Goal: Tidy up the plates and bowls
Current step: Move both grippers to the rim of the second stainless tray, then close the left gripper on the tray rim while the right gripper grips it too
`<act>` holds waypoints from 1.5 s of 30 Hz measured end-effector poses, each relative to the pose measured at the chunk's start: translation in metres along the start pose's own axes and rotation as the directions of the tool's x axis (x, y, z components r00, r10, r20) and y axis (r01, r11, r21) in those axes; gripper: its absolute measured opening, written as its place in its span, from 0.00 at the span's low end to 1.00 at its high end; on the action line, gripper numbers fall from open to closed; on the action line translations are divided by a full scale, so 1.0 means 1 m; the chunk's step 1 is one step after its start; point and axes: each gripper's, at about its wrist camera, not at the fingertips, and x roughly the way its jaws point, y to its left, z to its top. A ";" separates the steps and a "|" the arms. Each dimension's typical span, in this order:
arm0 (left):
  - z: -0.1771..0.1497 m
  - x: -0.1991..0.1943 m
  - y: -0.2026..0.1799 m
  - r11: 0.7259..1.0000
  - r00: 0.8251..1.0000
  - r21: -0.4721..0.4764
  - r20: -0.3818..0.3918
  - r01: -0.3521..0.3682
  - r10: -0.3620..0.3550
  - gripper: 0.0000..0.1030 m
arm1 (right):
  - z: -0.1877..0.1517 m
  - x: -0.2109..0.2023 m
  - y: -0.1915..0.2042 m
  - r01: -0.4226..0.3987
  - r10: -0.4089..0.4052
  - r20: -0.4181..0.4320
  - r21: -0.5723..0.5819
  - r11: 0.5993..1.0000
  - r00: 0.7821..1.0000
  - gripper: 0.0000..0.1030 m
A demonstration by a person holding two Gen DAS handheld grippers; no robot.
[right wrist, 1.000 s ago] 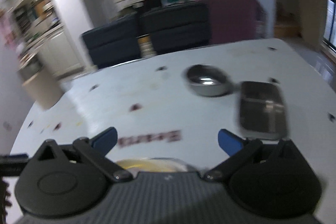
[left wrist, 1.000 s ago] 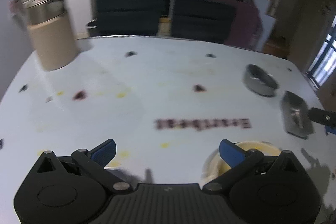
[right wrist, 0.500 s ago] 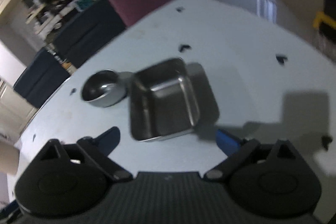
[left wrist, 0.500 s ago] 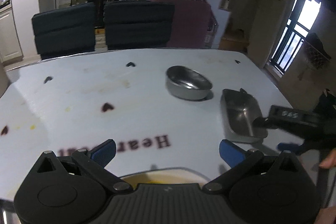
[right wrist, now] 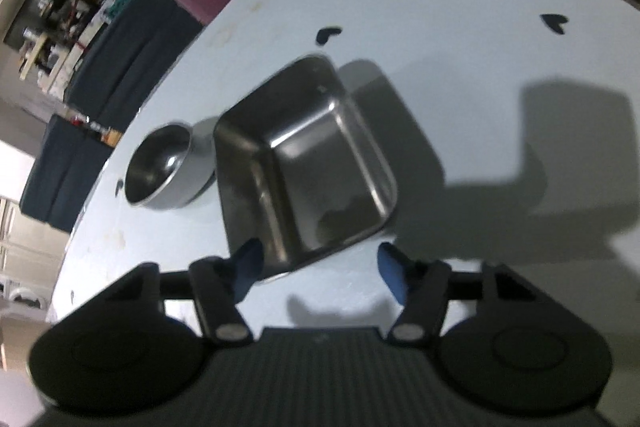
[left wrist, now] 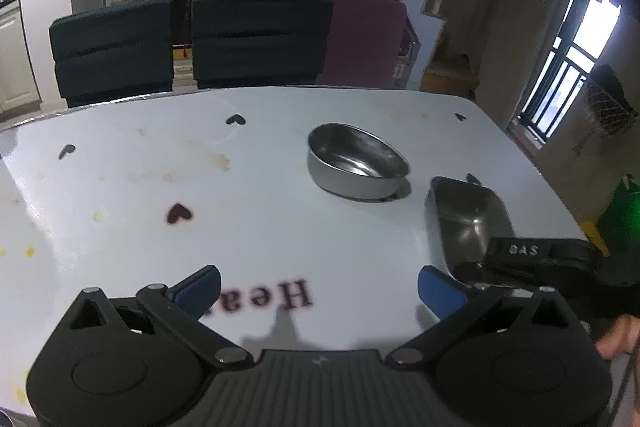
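Right wrist view: right gripper (right wrist: 318,265), jaws just closing, unclenched, straddles the rectangular steel tray (right wrist: 304,163)'s near rim; round steel bowl (right wrist: 164,167) just beside the tray. Left gripper (left wrist: 318,291) gapes empty. Nothing stacked yet.

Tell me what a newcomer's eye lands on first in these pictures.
The shiny rectangular steel tray fills the middle of the right wrist view, its near end between the blue fingers of the right tool, whose jaws have just been closing without pressing on it yet. Beside the tray's far-left edge sits the round steel bowl, both on the white heart-printed table. The left tool hangs open over bare tabletop.
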 end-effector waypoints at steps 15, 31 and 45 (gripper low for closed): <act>0.002 0.002 -0.008 0.996 0.996 -0.021 0.015 0.088 -0.087 0.99 | 0.010 -0.018 -0.017 0.113 -0.110 0.024 -0.154 0.982 0.994 0.06; -0.004 0.051 -0.003 0.992 0.977 -0.039 -0.171 0.120 -0.125 0.40 | -0.004 -0.014 0.007 0.019 -0.048 -0.056 -0.430 0.903 0.997 0.03; -0.007 0.069 -0.018 0.990 0.965 0.005 -0.221 0.143 -0.138 0.10 | -0.009 -0.018 0.010 0.008 -0.056 -0.083 -0.489 0.872 0.995 0.07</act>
